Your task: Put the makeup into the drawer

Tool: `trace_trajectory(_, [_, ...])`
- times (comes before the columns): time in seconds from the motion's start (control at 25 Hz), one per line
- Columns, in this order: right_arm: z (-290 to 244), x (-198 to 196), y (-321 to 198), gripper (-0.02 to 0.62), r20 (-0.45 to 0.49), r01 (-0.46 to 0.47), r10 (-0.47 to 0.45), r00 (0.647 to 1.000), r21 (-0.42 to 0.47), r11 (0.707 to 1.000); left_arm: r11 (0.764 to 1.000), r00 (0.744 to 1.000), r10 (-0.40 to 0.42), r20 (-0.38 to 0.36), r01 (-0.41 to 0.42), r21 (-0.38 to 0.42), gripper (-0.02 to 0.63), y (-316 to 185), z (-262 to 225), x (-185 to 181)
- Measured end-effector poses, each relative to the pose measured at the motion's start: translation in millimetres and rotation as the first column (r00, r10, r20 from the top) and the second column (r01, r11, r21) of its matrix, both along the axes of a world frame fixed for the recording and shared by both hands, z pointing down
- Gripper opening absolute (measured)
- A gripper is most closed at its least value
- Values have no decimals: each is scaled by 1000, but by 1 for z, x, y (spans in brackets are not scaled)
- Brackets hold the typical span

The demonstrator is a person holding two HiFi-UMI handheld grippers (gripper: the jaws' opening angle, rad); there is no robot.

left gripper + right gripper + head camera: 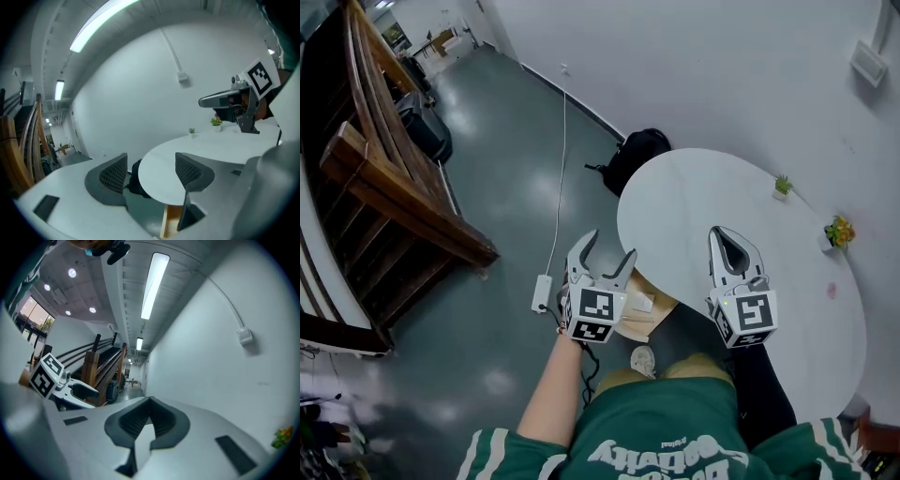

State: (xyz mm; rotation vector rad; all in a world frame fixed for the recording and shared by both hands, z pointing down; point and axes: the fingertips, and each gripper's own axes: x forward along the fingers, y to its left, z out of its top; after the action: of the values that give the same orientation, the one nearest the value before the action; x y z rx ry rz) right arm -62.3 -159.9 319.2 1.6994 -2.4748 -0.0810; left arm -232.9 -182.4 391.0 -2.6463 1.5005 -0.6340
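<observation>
Position of your left hand-held gripper (609,246): raised off the near-left rim of the round white tabletop (712,197), over the grey floor (497,169). Its jaws stand released, wide apart, and its own view shows only the tabletop edge and floor in the gap between them. Your right hand-held gripper (717,234) is held over the near part of the tabletop, with its jaws clenched tip to tip and gripping nothing. A light wooden box-shaped unit (649,323) sits under the tabletop's near edge, just below your left hand-held gripper. I cannot tell whether it is the drawer. A small white item (639,302) lies on it, too small to identify. Makeup cannot be picked out in any view. At the far rim of the tabletop stand a small green plant in a white pot (783,186) and, to its right, a yellow-flowered plant in a white pot (838,232), well apart from both tools. A black backpack (637,155) rests on the floor against the wall beyond the tabletop, and a white cable (562,178) runs across the floor to its left.
</observation>
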Motion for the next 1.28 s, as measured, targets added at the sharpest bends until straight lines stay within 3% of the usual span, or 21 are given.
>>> trace_trajectory(0.24, [-17, -11, -8, 5, 9, 13, -13, 1000, 37, 999, 993, 994, -6, -110, 18, 115, 322, -7, -64, -3])
trace_trajectory(0.4, [-37, -10, -7, 5, 32, -1, -2, 1000, 89, 996, 970, 989, -28, -144, 62, 235, 290, -1, -106, -10])
trace_trajectory(0.64, [-33, 11, -12, 5, 13, -32, 31, 999, 94, 995, 970, 986, 14, -169, 27, 241, 288, -10, -107, 12])
trace_trajectory(0.92, [-32, 83, 6, 5, -7, -166, 168, 986, 82, 983, 966, 964, 167, -208, -117, 232, 288, -11, -110, 96])
trace_trajectory(1.28, [-32, 240, 48, 5, 9, -401, 401, 916, 71, 913, 916, 903, 380, -198, -339, 215, 288, 0, -109, 253])
